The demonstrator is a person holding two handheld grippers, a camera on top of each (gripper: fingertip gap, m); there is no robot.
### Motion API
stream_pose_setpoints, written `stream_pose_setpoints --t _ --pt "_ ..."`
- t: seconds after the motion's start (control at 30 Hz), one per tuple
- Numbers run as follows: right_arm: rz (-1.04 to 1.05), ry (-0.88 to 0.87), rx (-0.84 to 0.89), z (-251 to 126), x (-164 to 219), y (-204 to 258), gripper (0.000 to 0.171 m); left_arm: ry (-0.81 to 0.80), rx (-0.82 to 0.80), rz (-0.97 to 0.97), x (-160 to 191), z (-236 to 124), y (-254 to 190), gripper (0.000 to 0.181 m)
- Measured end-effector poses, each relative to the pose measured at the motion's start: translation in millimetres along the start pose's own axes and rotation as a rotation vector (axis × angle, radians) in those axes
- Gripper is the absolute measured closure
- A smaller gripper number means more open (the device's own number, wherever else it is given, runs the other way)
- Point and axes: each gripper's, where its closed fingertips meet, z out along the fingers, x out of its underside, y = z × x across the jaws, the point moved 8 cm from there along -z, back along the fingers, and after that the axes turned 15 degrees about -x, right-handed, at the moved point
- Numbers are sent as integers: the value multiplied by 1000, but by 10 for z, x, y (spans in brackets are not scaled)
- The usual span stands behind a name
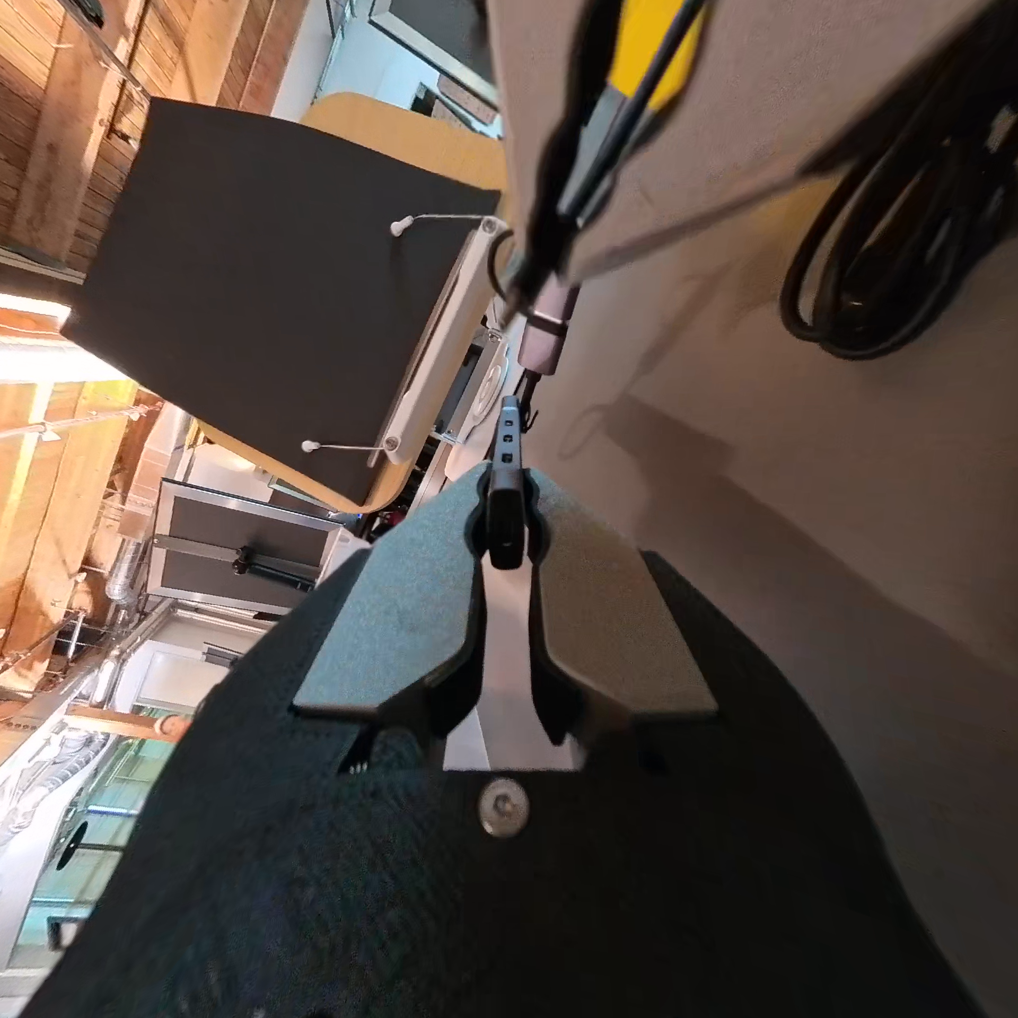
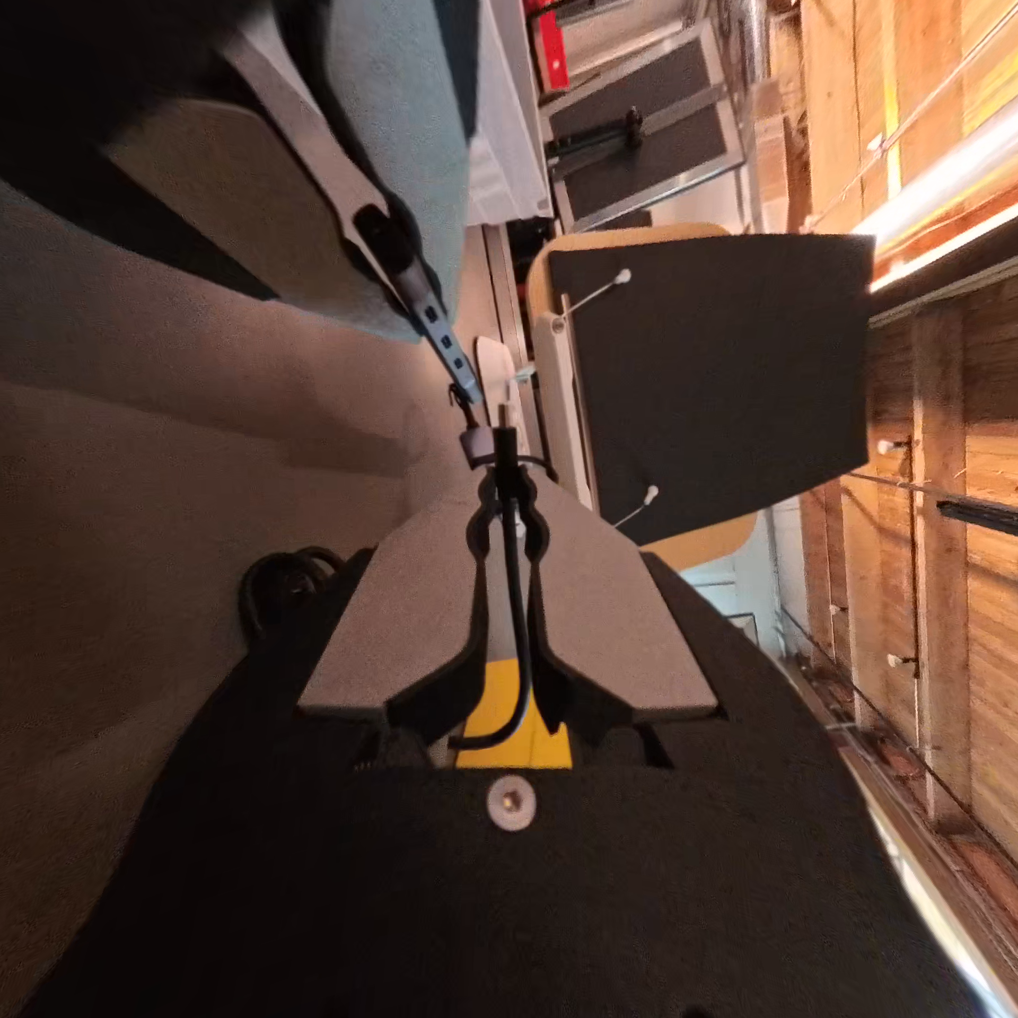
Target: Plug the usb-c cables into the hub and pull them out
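My left gripper (image 1: 507, 480) is shut on a slim dark usb hub (image 1: 507, 435), which sticks out past the fingertips with its row of ports showing. The hub (image 2: 440, 337) and left gripper (image 2: 405, 259) also show at the upper left of the right wrist view. My right gripper (image 2: 504, 487) is shut on the plug (image 2: 503, 447) of a black usb-c cable (image 2: 519, 600). The plug tip sits a short gap from the hub's far end, not inserted. A grey connector (image 2: 476, 443) on a short black lead hangs beside the hub's end. The right gripper (image 1: 537, 259) shows blurred at the top of the left wrist view.
Both grippers hover over a grey table (image 1: 799, 523). A coil of black cable (image 1: 881, 231) lies on it, also in the right wrist view (image 2: 286, 578). A yellow patch (image 2: 512, 721) lies under the right gripper. A black panel with a wooden rim (image 2: 716, 374) stands beyond the table.
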Motion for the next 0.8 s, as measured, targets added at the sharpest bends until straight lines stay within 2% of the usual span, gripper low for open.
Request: stream_pose_setpoints --t 0.13,0.23,0.33,0.6,0.8 --pt "-58 34 59 67 89 24 166 2 31 -62 21 9 34 175" --pt "-54 -23 23 50 139 21 167 5 79 -120 29 15 43 175" --pt "-83 16 20 92 196 47 166 -22 159 -158 5 -4 -4 175" --pt "-156 33 42 122 146 115 166 -89 240 -214 -86 -59 -39 175" --pt "-204 82 51 148 135 150 166 -74 234 -195 -62 -47 -40 175"
